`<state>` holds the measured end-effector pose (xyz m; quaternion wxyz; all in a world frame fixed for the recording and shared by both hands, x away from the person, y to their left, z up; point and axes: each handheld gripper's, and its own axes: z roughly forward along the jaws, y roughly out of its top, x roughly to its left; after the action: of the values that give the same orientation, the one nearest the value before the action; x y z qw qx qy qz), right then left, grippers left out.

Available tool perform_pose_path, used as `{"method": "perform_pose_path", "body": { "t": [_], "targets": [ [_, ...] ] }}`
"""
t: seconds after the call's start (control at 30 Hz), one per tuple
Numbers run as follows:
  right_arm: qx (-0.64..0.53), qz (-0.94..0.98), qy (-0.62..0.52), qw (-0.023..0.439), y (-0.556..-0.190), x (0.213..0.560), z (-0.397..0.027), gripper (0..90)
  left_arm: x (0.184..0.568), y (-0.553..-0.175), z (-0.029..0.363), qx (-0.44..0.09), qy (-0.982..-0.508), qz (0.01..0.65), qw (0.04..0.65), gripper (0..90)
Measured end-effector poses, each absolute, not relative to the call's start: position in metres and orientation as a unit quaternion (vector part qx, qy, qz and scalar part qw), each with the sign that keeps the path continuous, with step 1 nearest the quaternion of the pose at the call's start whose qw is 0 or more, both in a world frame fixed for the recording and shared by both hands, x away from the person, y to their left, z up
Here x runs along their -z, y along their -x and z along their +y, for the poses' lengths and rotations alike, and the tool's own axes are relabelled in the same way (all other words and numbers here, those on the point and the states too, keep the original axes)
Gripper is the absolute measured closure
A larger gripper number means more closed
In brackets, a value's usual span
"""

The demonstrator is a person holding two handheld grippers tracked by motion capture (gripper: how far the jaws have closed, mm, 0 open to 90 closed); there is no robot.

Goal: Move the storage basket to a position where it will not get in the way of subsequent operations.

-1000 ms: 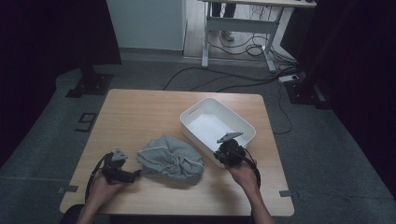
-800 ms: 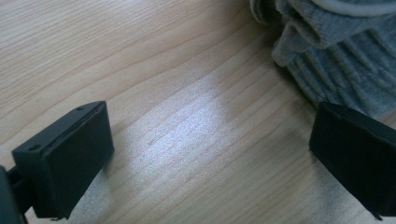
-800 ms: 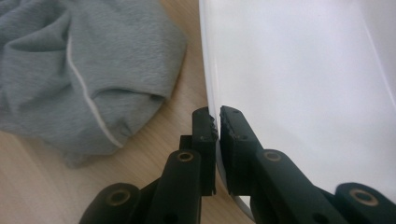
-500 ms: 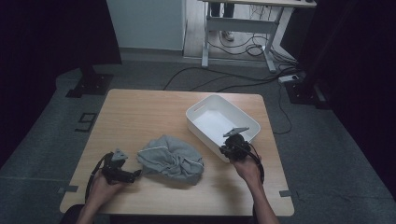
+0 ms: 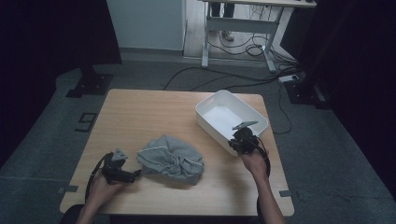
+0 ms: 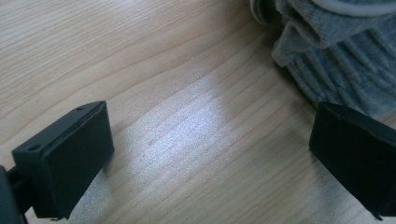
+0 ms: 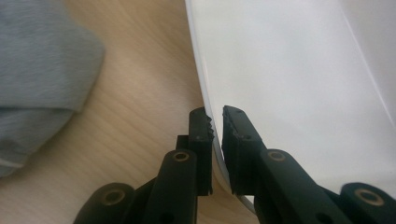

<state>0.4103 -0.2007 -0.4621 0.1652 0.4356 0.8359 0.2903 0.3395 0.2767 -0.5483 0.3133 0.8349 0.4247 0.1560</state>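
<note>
- The right gripper (image 7: 214, 122) has its two black jaws pinched on the near rim of the white rectangular plastic tub (image 7: 299, 84), one jaw outside the wall and one inside, the thin edge clamped between them.
- In the high view that right gripper (image 5: 243, 140) sits at the tub's (image 5: 211, 100) near corner, close to the table's right side.
- The left gripper (image 6: 210, 140) has its jaws spread wide over bare wood, nothing between them; the pads rest low by the tabletop, and its right jaw lies just beside the crumpled grey ribbed cloth (image 6: 336, 56), whether touching I cannot tell.
- From above, the left gripper (image 5: 133, 175) points at the cloth's (image 5: 170, 158) left edge, near the front of the light wooden table (image 5: 149, 112).
- The cloth lies in a heap between the two hands, apart from the tub.
- The tub stands slantwise on the right half of the table, near the right edge.
- The left and far parts of the tabletop are open wood.
</note>
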Motion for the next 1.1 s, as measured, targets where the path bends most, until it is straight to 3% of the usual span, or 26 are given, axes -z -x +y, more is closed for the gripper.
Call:
{"method": "perform_pose_path", "body": {
  "t": [1.1],
  "targets": [
    [-0.277,0.798,-0.498,0.196,-0.458,0.464,-0.261,78.2,0.548,-0.340,0.275,-0.156,-0.835,0.424,0.314,0.0]
  ]
}}
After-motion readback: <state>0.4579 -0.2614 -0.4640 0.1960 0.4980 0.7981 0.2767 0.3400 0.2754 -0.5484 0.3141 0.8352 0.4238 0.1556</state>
